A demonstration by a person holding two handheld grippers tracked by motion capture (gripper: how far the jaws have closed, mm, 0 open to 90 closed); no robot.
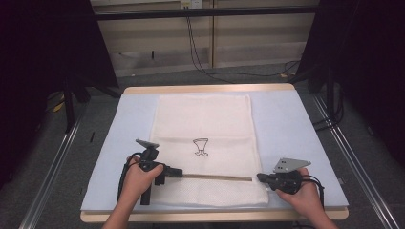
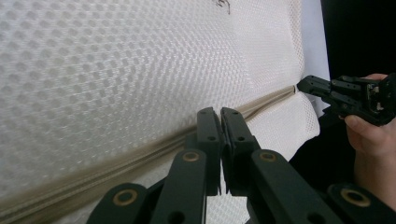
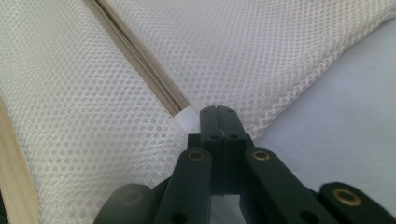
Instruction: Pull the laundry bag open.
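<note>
A white mesh bag (image 1: 203, 119) with a small black drawing (image 1: 201, 147) lies flat on the pale blue mat (image 1: 296, 129). A beige zipper (image 1: 215, 177) runs across the bag near its front edge. My left gripper (image 1: 180, 172) is at the zipper's left end, its jaws shut (image 2: 220, 112) right over the zipper line (image 2: 140, 156). My right gripper (image 1: 260, 177) meets the zipper's right end, jaws shut (image 3: 218, 109) beside a small white tab (image 3: 187, 116). Whether either pair pinches anything is hidden. The right gripper (image 2: 301, 86) shows in the left gripper view.
The mat covers a wooden table (image 1: 210, 88) whose front edge lies just under my hands. Metal rails (image 1: 52, 162) run along both sides on the floor. Cables (image 1: 200, 52) hang against the back wall. Dark curtains stand at left and right.
</note>
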